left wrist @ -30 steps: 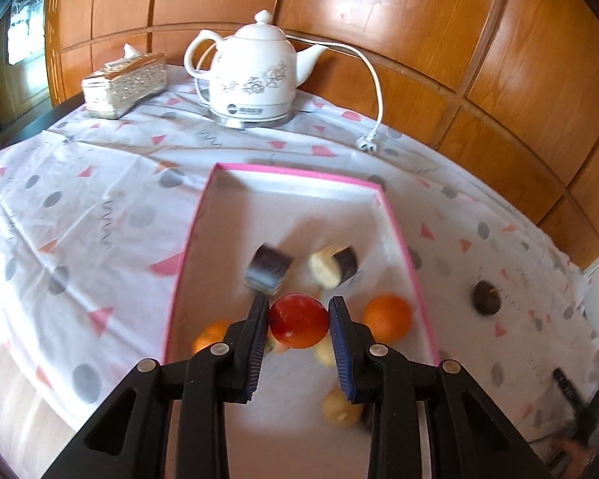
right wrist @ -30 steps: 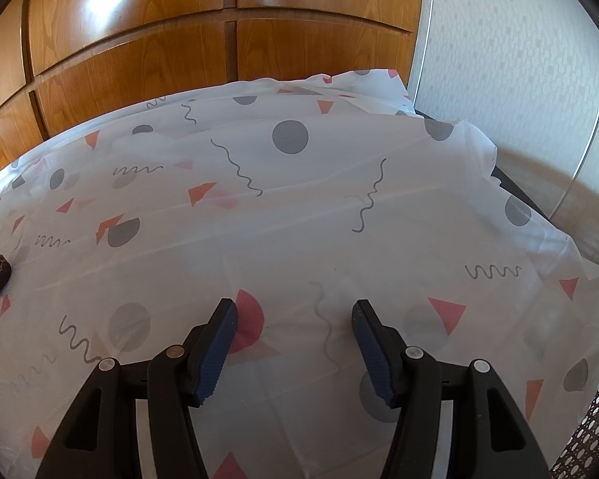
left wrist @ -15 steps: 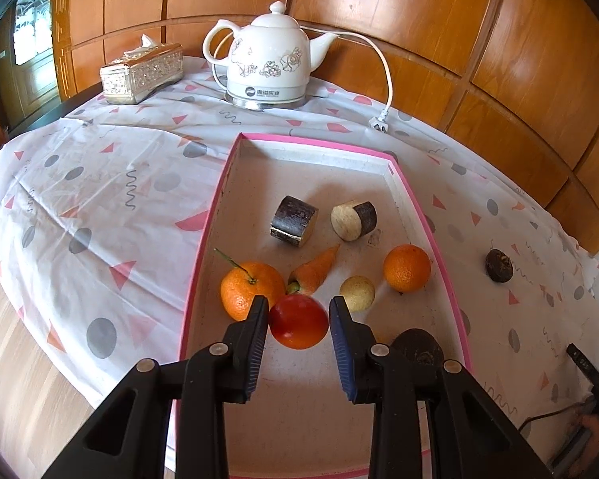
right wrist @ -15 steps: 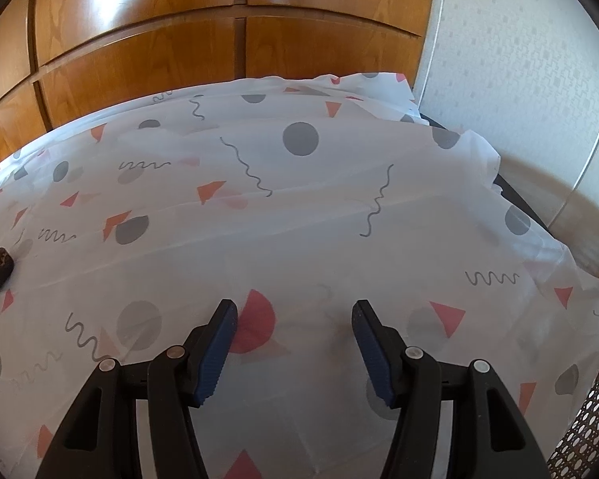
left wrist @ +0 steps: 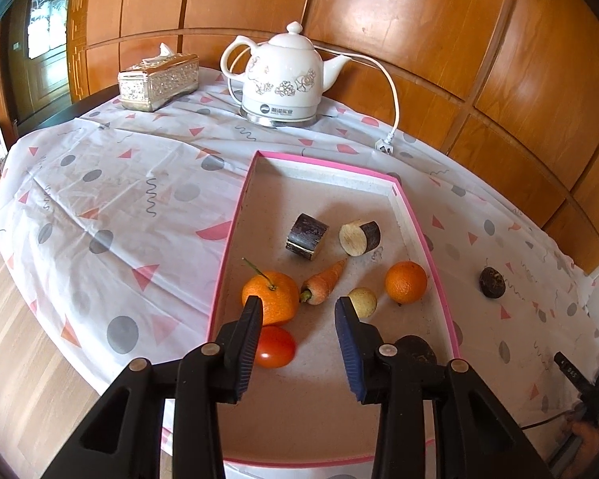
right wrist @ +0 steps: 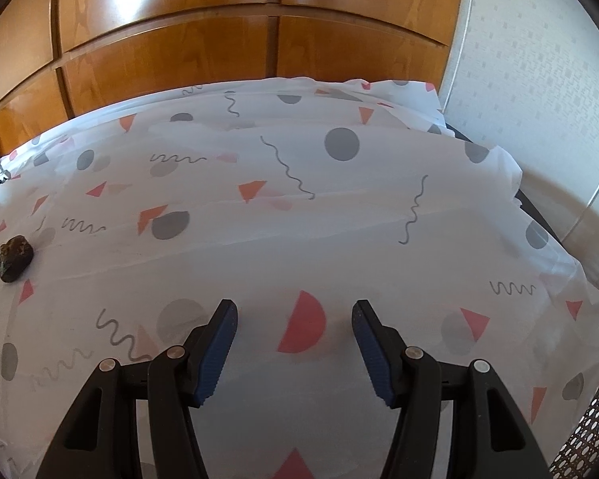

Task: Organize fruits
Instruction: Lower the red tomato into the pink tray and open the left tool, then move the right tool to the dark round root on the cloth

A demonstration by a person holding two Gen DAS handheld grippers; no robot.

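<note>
In the left wrist view a pink-rimmed tray (left wrist: 228, 247) holds a red tomato (left wrist: 274, 346), two oranges (left wrist: 271, 296) (left wrist: 405, 282), a carrot (left wrist: 324, 281), a small pale fruit (left wrist: 363, 301) and two dark cut chunks (left wrist: 306, 236) (left wrist: 359, 237). My left gripper (left wrist: 298, 304) hovers over the tray's near end, its jaws opening; the tomato lies on the tray floor by the left finger, free of the pads. A dark round object (left wrist: 416, 350) shows behind the right finger. My right gripper (right wrist: 294, 311) stands open over bare tablecloth, nothing between its fingers.
A dark lump (left wrist: 492, 282) (right wrist: 15, 258) lies on the patterned cloth right of the tray. A white electric kettle (left wrist: 284, 80) with cord and a silver tissue box (left wrist: 159, 81) stand at the back by the wood-panelled wall. The table edge drops to wooden floor at left.
The left gripper let go of the red tomato, which now rests in the tray near the stemmed orange, and its jaws have widened as it drew back. The right gripper has stayed put.
</note>
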